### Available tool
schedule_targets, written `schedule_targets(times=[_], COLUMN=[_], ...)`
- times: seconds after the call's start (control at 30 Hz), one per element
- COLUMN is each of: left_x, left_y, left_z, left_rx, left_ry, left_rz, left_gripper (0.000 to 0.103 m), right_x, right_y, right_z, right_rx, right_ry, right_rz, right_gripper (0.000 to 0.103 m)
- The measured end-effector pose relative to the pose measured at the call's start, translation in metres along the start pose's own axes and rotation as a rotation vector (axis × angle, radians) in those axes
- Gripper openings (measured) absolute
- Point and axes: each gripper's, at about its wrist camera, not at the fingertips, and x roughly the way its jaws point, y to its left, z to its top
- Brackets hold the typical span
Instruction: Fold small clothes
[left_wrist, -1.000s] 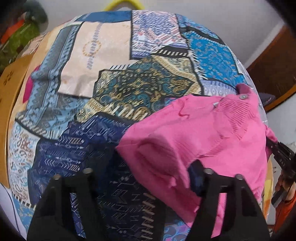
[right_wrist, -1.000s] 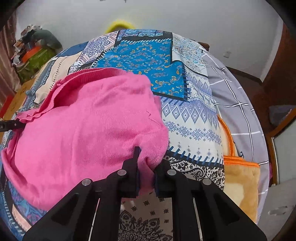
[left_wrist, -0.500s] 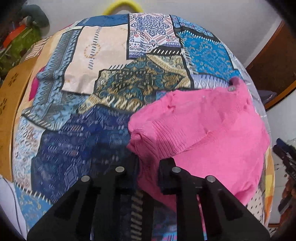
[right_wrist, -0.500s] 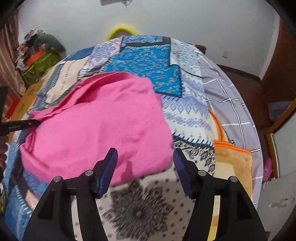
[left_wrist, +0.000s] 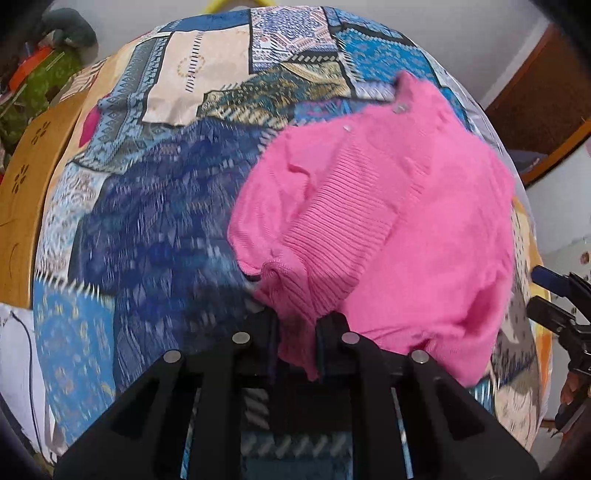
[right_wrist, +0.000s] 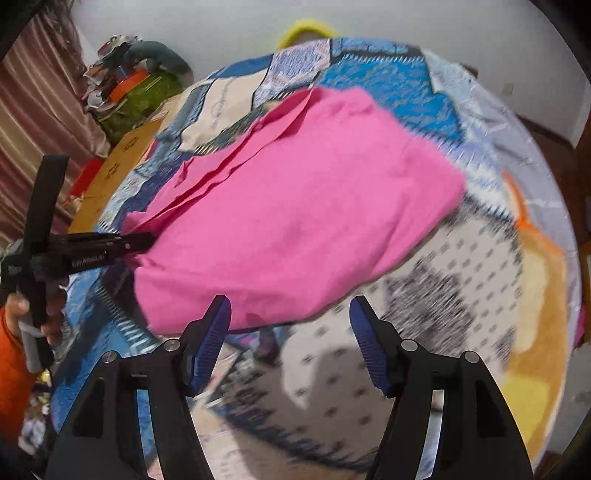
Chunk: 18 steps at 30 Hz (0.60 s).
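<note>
Two black fingers (left_wrist: 334, 332) of the left gripper (left_wrist: 295, 336) are pinched on a ribbed edge of the pink knit top (left_wrist: 388, 221), which spreads ahead and rightward over the patchwork bedspread (left_wrist: 166, 240). From the right wrist, the right gripper (right_wrist: 290, 325) stands wide apart and empty, the top's (right_wrist: 295, 221) near hem just beyond its blue pads (right_wrist: 212, 336).

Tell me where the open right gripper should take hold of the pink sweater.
Judging by its pose, grip the near edge of the pink sweater, coming from the near side. That edge lies nearest the open right gripper; the left gripper is shut on the ribbed end, so pinching the opposite end should keep it taut.
</note>
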Motion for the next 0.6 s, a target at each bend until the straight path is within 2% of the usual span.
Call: schedule_targets(times=[0.13, 0.27, 0.47, 0.6], left_x=[-0.006, -0.016, -0.025, -0.026], left_y=[-0.011, -0.03, -0.047, -0.055], left_z=[-0.023, -0.041, -0.052, -0.054], left_rx=[0.001, 0.036, 0.04, 0.037], left_ry=[0.02, 0.019, 0.038, 0.044], left_rz=[-0.049, -0.079, -0.166, -0.2], left_gripper=[0.015, 0.015, 0.015, 0.015], right_x=[0.004, -0.004, -0.008, -0.001], right_y=[0.007, 0.012, 0.022, 0.016], right_z=[-0.007, -0.008, -0.016, -0.023], right_rx=[0.062, 0.103, 0.073, 0.119], right_ry=[0.018, -0.005, 0.016, 0.026], right_rz=[0.041, 0.058, 0.062, 0.065], right_gripper=[0.063, 0.063, 0.066, 0.066])
